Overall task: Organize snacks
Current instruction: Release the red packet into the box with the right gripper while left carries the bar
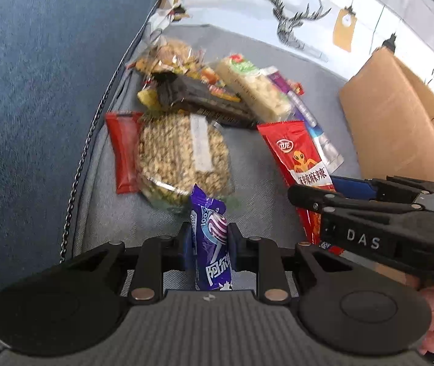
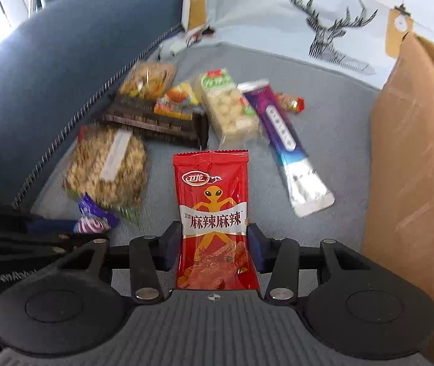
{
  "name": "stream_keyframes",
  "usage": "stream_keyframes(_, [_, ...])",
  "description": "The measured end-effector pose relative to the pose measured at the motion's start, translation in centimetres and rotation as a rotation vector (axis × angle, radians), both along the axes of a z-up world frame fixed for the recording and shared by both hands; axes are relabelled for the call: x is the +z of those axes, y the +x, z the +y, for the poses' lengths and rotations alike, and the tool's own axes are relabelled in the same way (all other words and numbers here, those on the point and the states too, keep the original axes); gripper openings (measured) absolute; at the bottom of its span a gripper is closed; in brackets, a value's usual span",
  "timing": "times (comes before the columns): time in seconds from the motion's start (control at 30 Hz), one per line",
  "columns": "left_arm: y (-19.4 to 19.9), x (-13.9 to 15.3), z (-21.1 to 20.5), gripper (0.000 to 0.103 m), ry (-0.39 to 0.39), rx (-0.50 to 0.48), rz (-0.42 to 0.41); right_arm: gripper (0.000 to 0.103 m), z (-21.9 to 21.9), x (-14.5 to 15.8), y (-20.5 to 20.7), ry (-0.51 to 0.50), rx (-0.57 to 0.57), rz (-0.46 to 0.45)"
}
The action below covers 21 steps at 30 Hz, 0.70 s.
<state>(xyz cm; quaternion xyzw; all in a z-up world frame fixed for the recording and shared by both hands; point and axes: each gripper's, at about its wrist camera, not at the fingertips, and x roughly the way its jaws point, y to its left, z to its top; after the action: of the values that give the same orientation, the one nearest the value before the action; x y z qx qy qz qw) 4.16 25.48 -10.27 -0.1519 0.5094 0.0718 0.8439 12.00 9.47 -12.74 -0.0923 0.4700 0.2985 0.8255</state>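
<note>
While both tongs sit low over the grey sofa seat, I have a snack in each. Left tongs pinch the purple lollipop packet by its sides, pads pressed on it, packet standing up between the fingers. Right tongs pinch the red spicy-strip packet at its lower half, jaws closed on both edges. Rest of the pile lies near the seat's back-left edge by the blue cushion: round grain cake, dark bar, white puffed bar, purple-and-white stick. Cardboard box stands at the right edge, likely the drop spot, though I cannot see inside.

To do this step well: keep both grips firm since wrappers are slick and thin. Lift straight up before going sideways so the packets clear the pile. Move the right one first, it is nearest the box, and keep the tongs apart to avoid a clash. Release only over the opening.
</note>
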Motion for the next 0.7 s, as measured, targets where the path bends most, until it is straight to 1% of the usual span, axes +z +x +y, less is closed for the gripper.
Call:
stream_keyframes(0.2, [-0.5,2.0,-0.2,0.026,-0.014,0.027,-0.087,0.047,-1.8,2.6,-0.1,0.076,-0.055,-0.059])
stream_keyframes(0.33, [-0.6,3.1,-1.0,0.026,0.021,0.039,-0.118,0.048,-3.5,5.0,-0.4,0.133,-0.081,-0.105])
stream_keyframes(0.43, [-0.6,4.0,-1.8,0.026,0.048,0.035,-0.152,0.048,-5.1,7.9,-1.1,0.203,-0.085,-0.177])
stream_keyframes(0.53, [-0.6,4.7,-2.8,0.026,0.074,0.028,-0.182,0.048,-7.4,10.8,-1.3,0.244,-0.088,-0.253])
stream_keyframes(0.6, [-0.5,5.1,-3.5,0.026,0.089,0.021,-0.196,0.048,-9.7,12.5,-1.2,0.246,-0.088,-0.317])
stream_keyframes(0.7, [-0.1,5.4,-4.5,0.026,0.106,0.01,-0.209,0.048,-13.6,13.9,-0.9,0.226,-0.108,-0.406])
